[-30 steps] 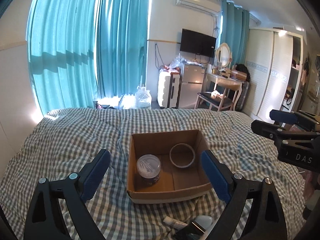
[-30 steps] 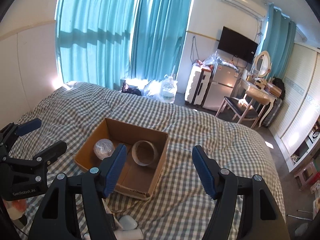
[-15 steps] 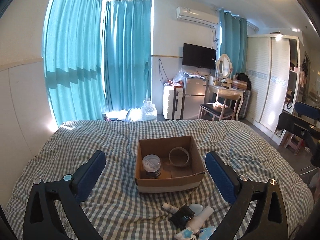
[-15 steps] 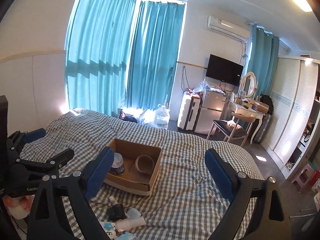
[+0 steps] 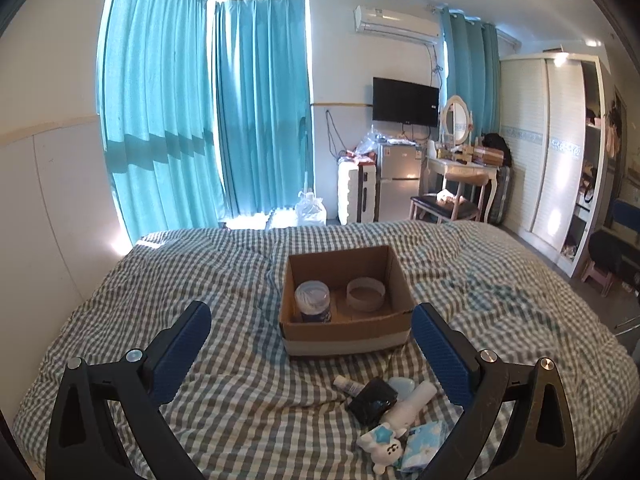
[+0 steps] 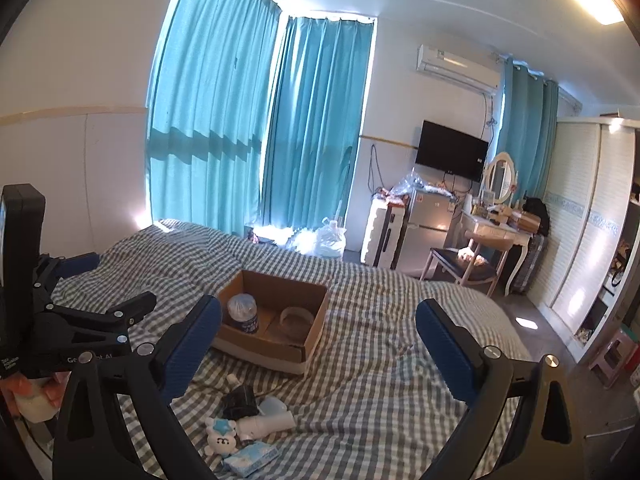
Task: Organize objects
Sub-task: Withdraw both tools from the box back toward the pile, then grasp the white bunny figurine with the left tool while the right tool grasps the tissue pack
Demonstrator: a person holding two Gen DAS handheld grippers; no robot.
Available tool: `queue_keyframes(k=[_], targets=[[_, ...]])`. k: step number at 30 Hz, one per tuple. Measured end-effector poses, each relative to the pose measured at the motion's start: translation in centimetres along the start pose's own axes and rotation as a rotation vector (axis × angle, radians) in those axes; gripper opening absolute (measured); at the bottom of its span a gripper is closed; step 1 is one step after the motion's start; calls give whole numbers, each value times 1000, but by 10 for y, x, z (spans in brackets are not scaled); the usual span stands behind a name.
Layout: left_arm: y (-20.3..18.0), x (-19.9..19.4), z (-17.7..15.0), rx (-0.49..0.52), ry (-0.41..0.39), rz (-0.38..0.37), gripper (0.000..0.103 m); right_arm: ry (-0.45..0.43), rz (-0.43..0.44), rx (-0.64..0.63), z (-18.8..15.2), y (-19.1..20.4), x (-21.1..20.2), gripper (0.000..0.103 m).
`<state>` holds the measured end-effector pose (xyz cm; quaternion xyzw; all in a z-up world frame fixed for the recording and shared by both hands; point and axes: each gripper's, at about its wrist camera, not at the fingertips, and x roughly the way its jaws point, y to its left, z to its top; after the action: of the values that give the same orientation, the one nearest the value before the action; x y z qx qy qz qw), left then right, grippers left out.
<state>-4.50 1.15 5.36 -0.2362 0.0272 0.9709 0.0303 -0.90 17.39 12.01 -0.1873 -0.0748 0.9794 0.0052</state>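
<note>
An open cardboard box [image 5: 346, 336] sits mid-bed with a clear-lidded jar [image 5: 313, 300] and a pale ring [image 5: 366, 289] inside. Nearer me lies a pile: a black pouch [image 5: 372, 400], a white bottle [image 5: 412, 404], a white bunny toy [image 5: 382, 442] and a blue tissue pack [image 5: 424, 444]. My left gripper [image 5: 310, 306] hangs open above the bed, short of the box, nothing between its fingers. My right gripper [image 6: 319, 302] has its jaws opening, empty, to the right of the box [image 6: 264, 354] and above the pile [image 6: 244, 420].
A grey checked duvet [image 5: 200, 280] covers the whole bed. Teal curtains [image 5: 160, 120] hang behind it. A dressing table with a chair [image 5: 452, 196], a small fridge and a white wardrobe [image 5: 560, 152] stand at the far right. A hand [image 6: 32, 396] holds the left gripper.
Both grippers have drawn back from the box and their jaws have spread wider. The box looks smaller now, and the pile of small items has come fully into view.
</note>
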Motion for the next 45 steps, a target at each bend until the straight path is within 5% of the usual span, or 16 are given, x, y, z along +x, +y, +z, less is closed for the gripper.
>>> queue_keyframes(k=[12, 23, 30, 36, 45], targets=[[-34, 76, -113, 103, 201, -30, 103, 272, 37, 49, -130, 19, 88, 98], [-66, 130, -165, 158, 415, -120, 101, 380, -2, 200, -185, 4, 130, 98], [-85, 152, -184, 204, 536, -224, 64, 383, -9, 282, -194, -11, 129, 98], [-79, 132, -176, 186, 469, -221, 64, 388, -12, 268, -193, -7, 130, 98], [-35, 93, -135, 126, 345, -100, 64, 423, 20, 198, -195, 14, 135, 98]])
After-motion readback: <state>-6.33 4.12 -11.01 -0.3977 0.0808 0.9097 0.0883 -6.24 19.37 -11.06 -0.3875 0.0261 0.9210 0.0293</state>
